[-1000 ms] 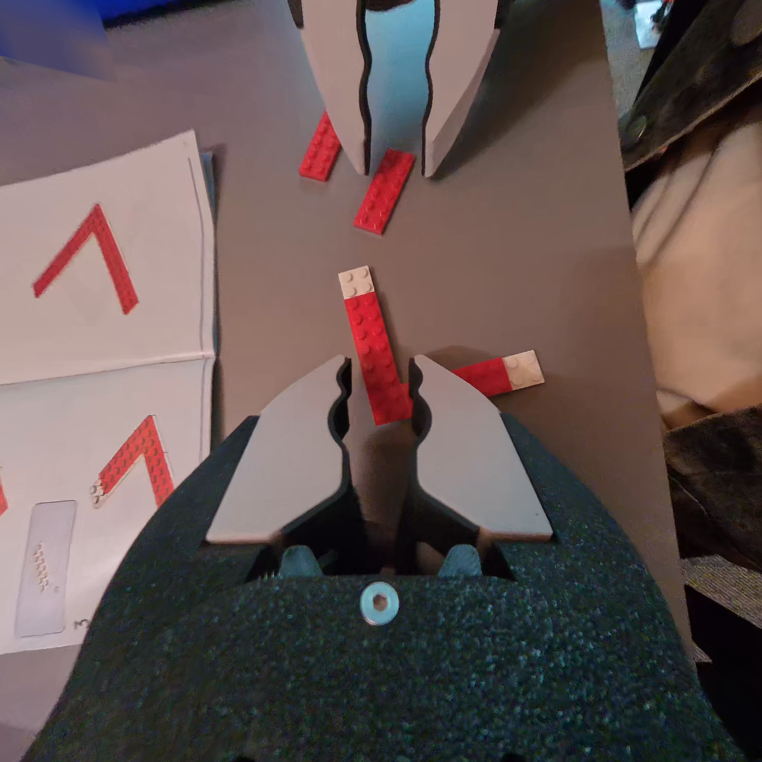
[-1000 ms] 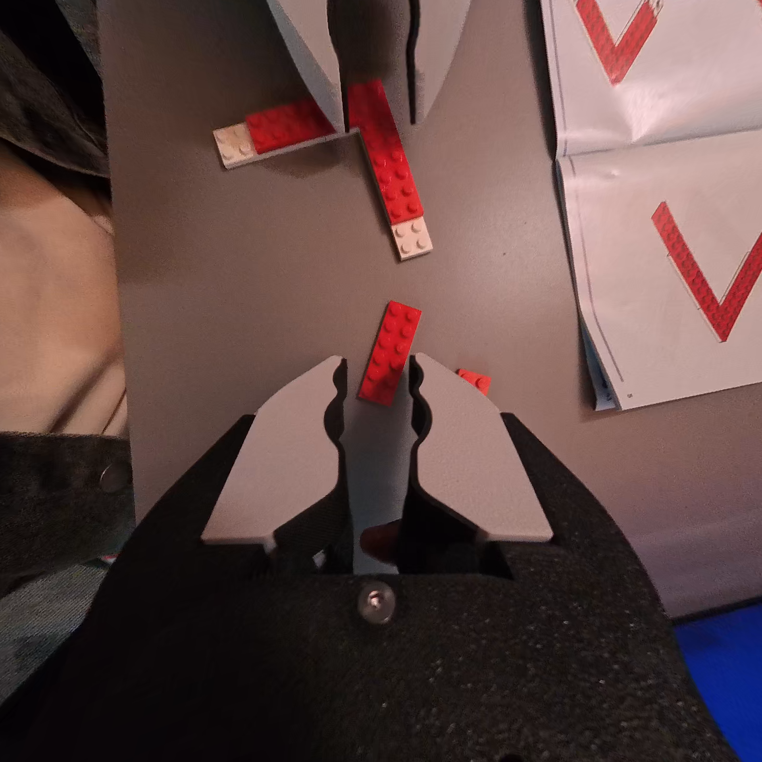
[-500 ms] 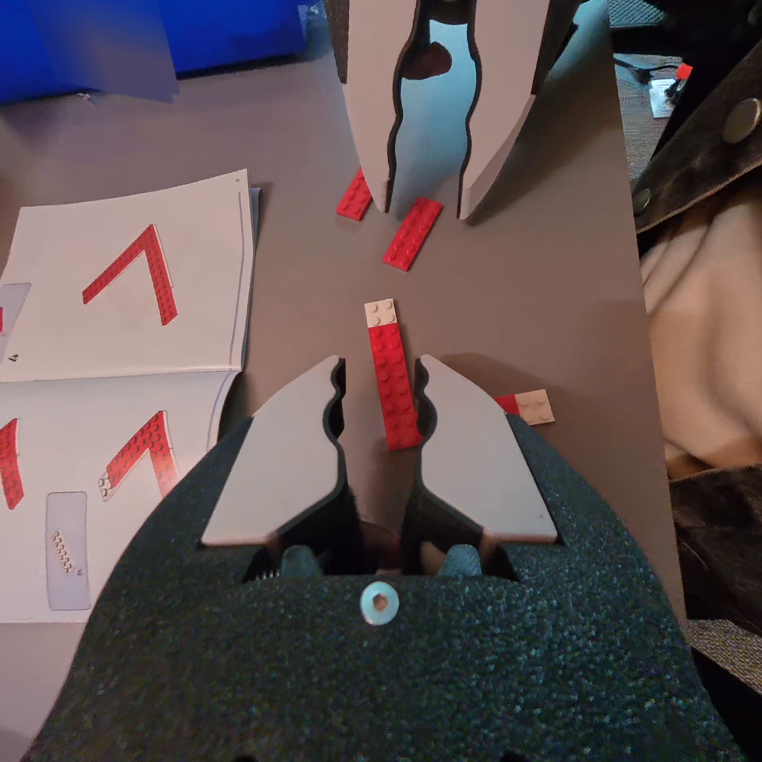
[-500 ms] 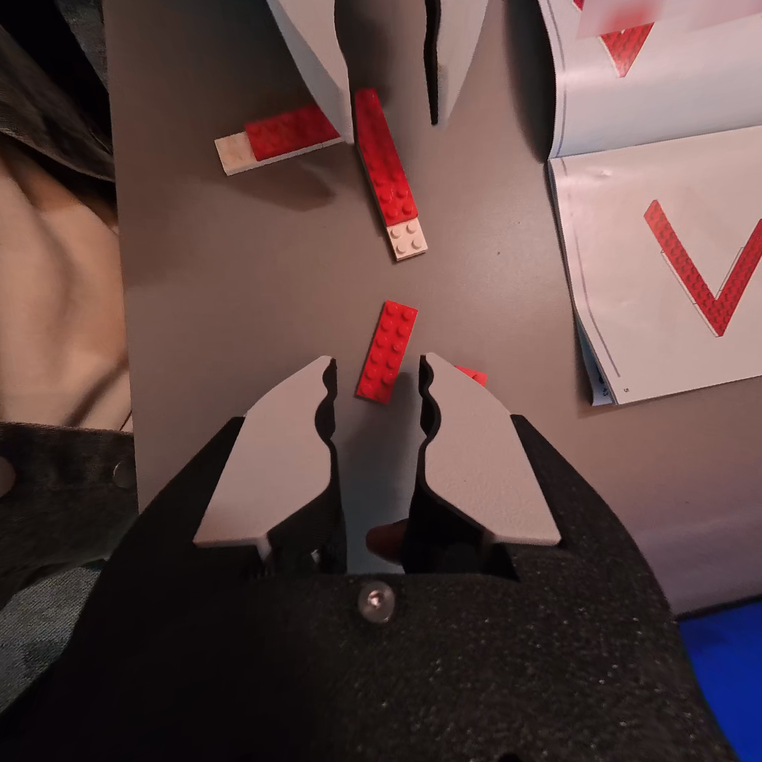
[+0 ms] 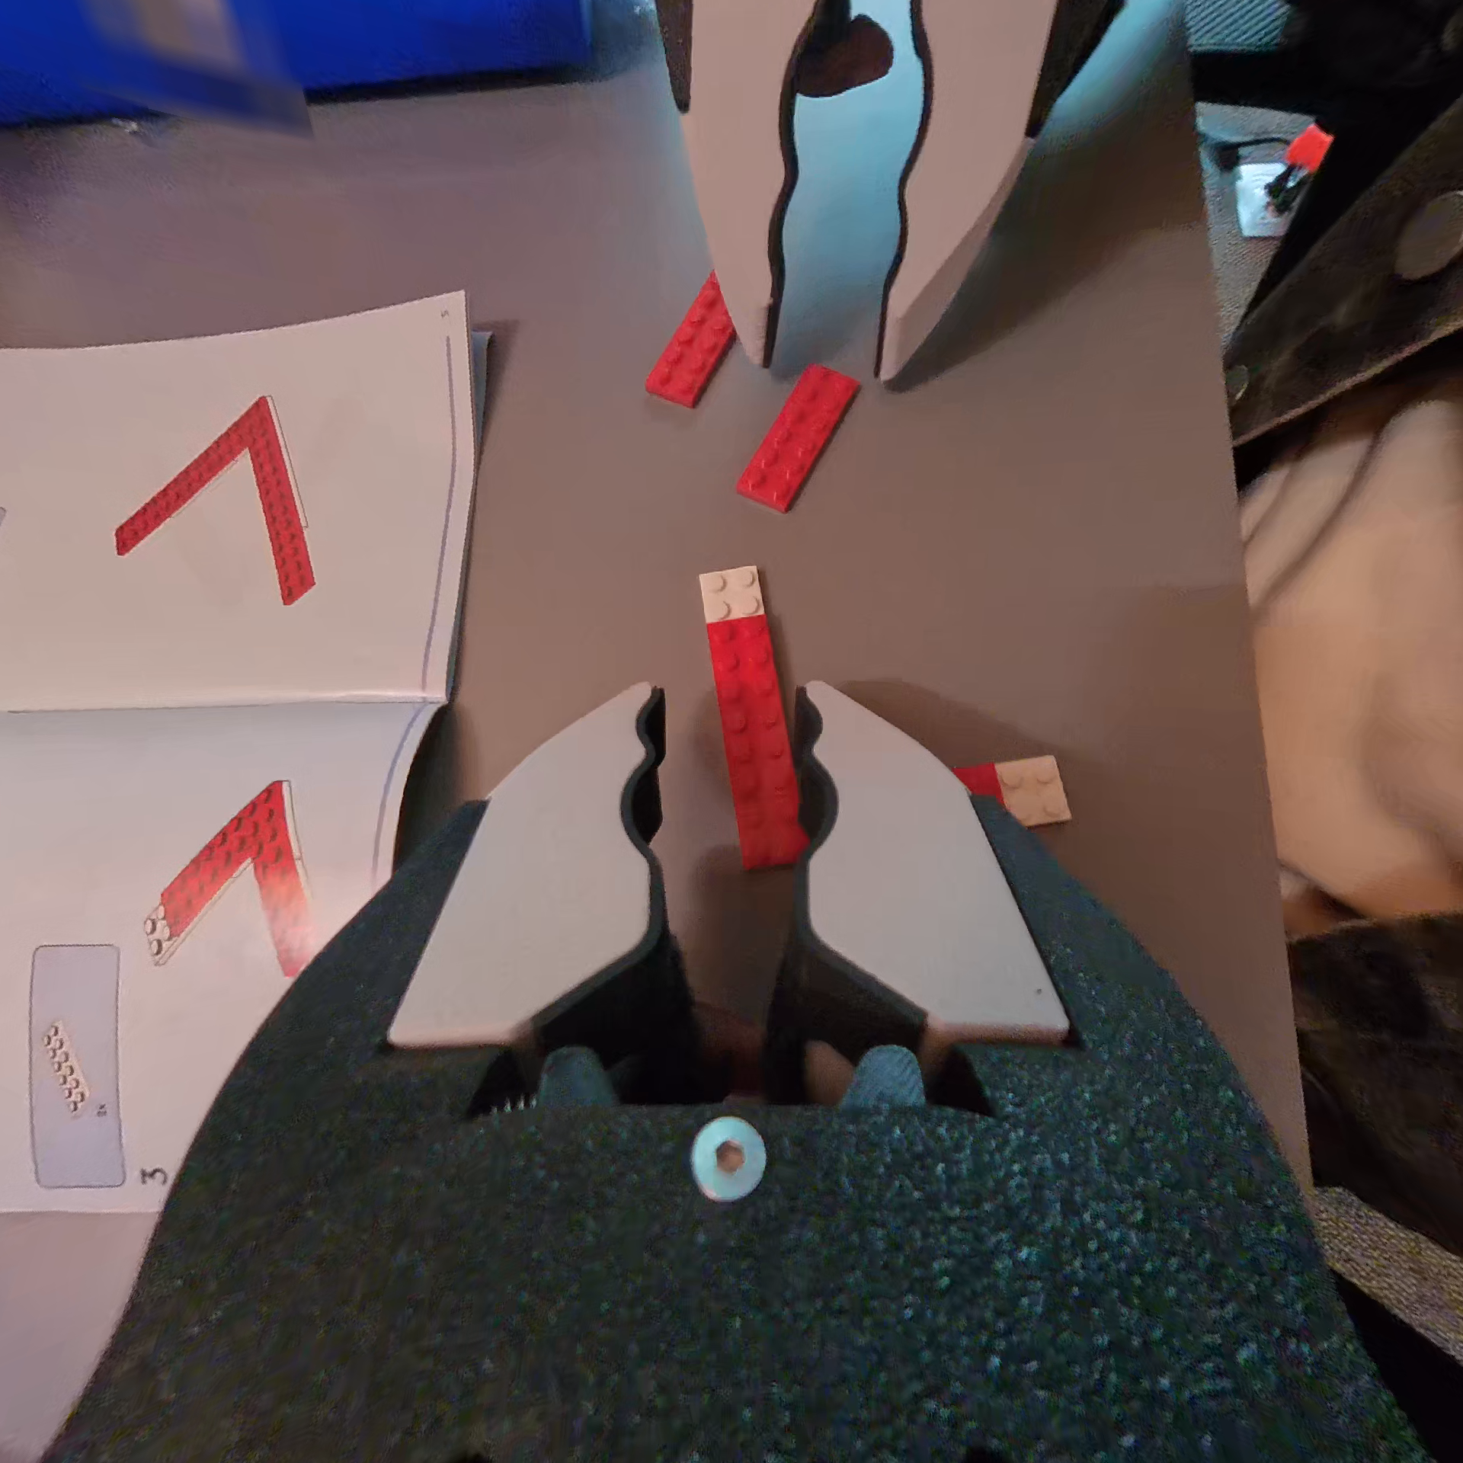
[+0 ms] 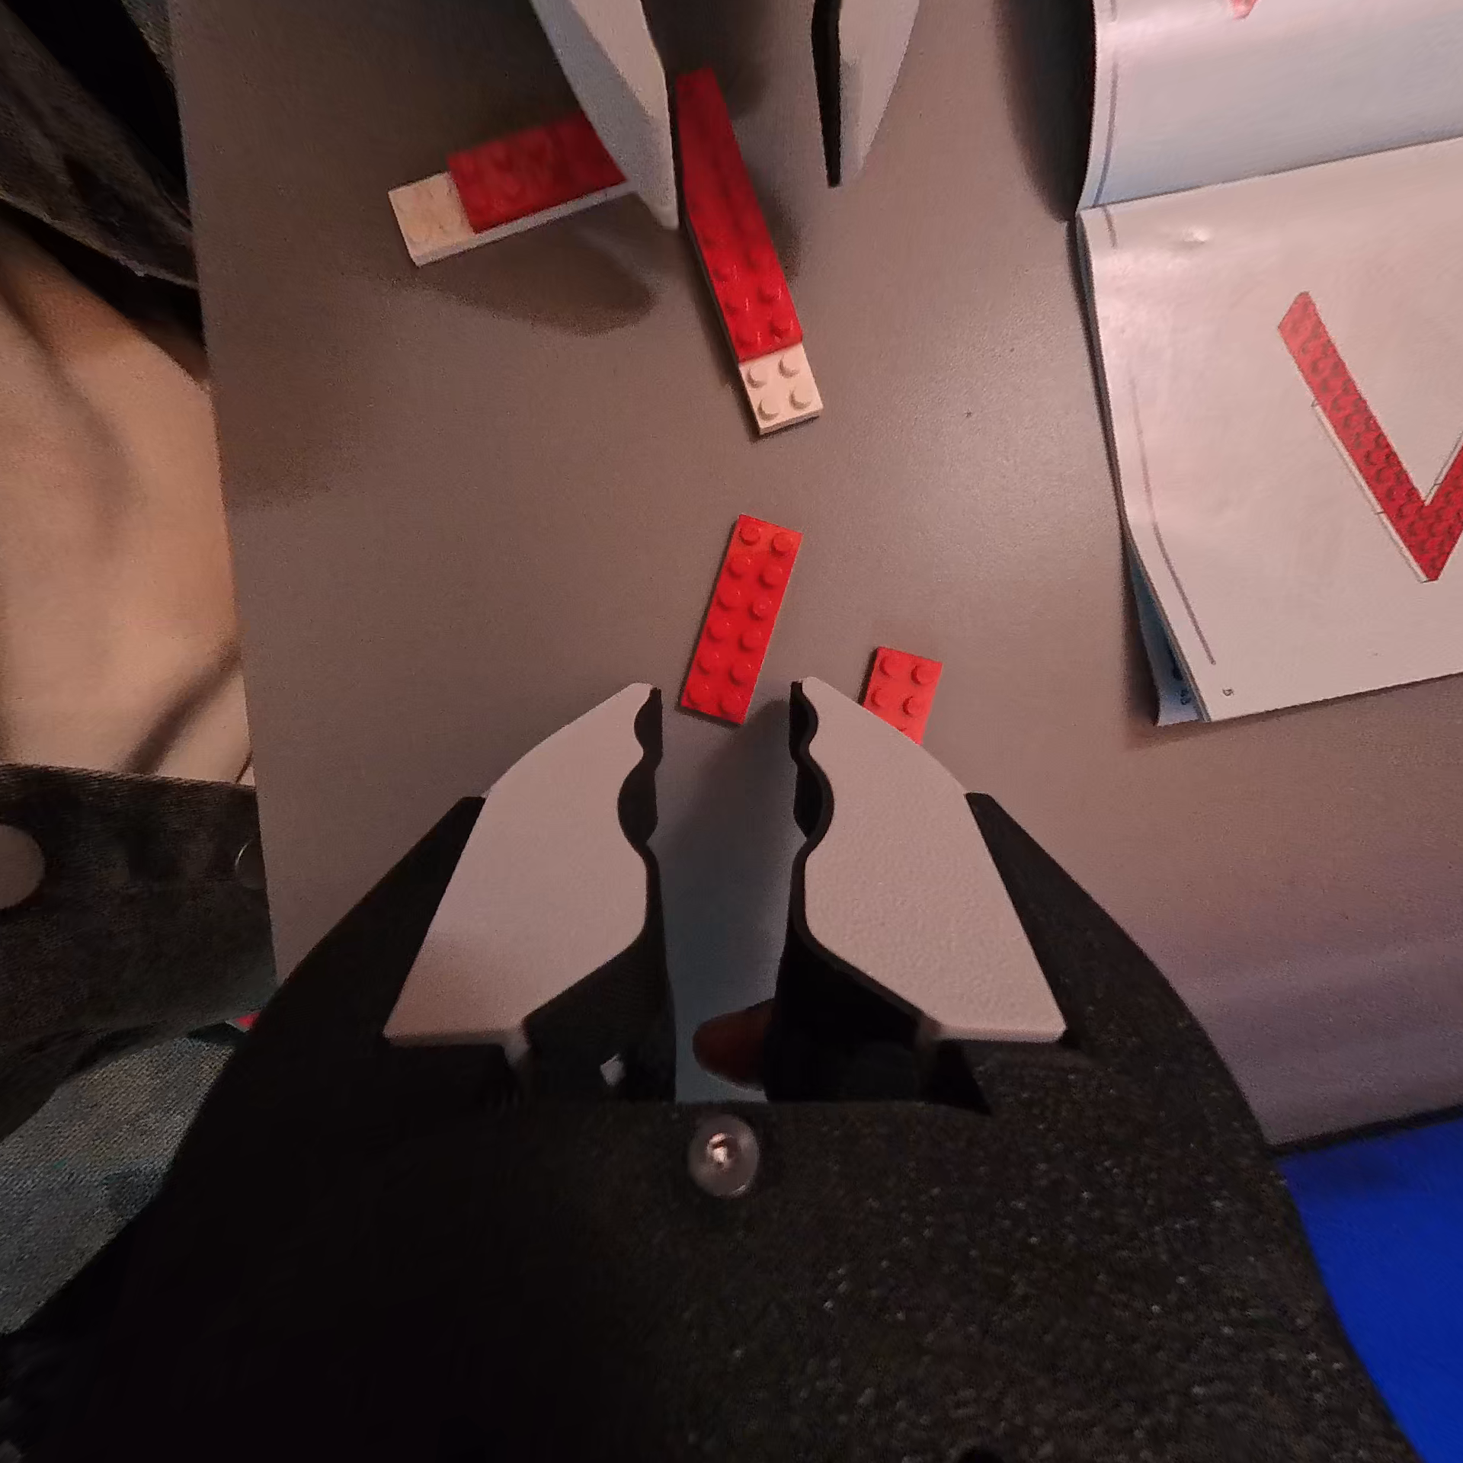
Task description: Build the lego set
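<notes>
Straddling a long red plate with a tan end [image 5: 748,736], the left tool [image 5: 728,697] is released, fingers parted, the plate lying flat on the grey counter [image 5: 1029,554] between them; its right finger seems to touch the plate's near corner. A second red-and-tan plate [image 5: 1021,788] pokes out from behind that finger, mostly hidden. Opposite, the right tool [image 6: 722,697] is also released, tips poised just short of a loose red plate [image 6: 742,617]. A shorter red plate [image 6: 902,693] lies just beside its right finger, partly covered. Both loose plates sit between the two tools, well apart from the tan-ended pieces. An open instruction booklet [image 5: 237,633] lies flat along the counter's far side, clear of the bricks. A blue bin [image 5: 396,39] stands beyond it. A person's dark jacket and beige top [image 6: 103,475] border the opposite edge.
</notes>
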`<control>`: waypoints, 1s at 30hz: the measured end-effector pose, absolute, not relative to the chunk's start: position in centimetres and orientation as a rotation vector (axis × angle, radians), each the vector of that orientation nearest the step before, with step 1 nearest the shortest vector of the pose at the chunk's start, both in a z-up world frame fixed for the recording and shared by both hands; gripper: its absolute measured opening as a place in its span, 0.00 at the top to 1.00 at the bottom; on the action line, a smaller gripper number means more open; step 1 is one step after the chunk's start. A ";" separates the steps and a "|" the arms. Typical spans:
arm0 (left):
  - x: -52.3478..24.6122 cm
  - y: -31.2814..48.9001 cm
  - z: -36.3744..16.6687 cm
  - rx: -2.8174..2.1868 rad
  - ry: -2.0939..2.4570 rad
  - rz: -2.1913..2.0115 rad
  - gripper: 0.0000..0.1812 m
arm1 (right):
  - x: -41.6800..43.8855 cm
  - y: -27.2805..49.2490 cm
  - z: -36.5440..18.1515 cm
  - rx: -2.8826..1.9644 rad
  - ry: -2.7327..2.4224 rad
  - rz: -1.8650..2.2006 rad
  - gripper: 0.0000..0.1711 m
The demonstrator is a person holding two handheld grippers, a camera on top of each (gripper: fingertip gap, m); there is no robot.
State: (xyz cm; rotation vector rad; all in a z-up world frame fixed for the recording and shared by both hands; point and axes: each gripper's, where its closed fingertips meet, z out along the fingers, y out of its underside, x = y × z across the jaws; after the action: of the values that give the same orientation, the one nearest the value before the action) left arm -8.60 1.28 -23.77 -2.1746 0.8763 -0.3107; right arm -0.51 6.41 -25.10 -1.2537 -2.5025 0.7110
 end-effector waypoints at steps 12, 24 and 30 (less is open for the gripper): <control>-6.9 2.0 -25.3 -2.186 0.899 -0.317 0.91 | -1.2 5.4 -25.5 -1.229 -2.503 0.800 0.90; -4.5 0.8 -25.2 -2.070 1.095 -0.371 0.91 | -1.1 3.3 -25.0 -1.005 -2.558 0.864 0.90; -4.1 0.8 -25.2 -2.067 1.105 -0.372 0.91 | -1.1 2.6 -24.9 -1.001 -2.574 0.897 0.90</control>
State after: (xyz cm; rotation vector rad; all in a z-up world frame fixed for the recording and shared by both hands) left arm -4.12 0.79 -25.25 -2.0675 1.1050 -0.3724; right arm -1.09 2.62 -24.92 -1.0009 -2.5743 0.8969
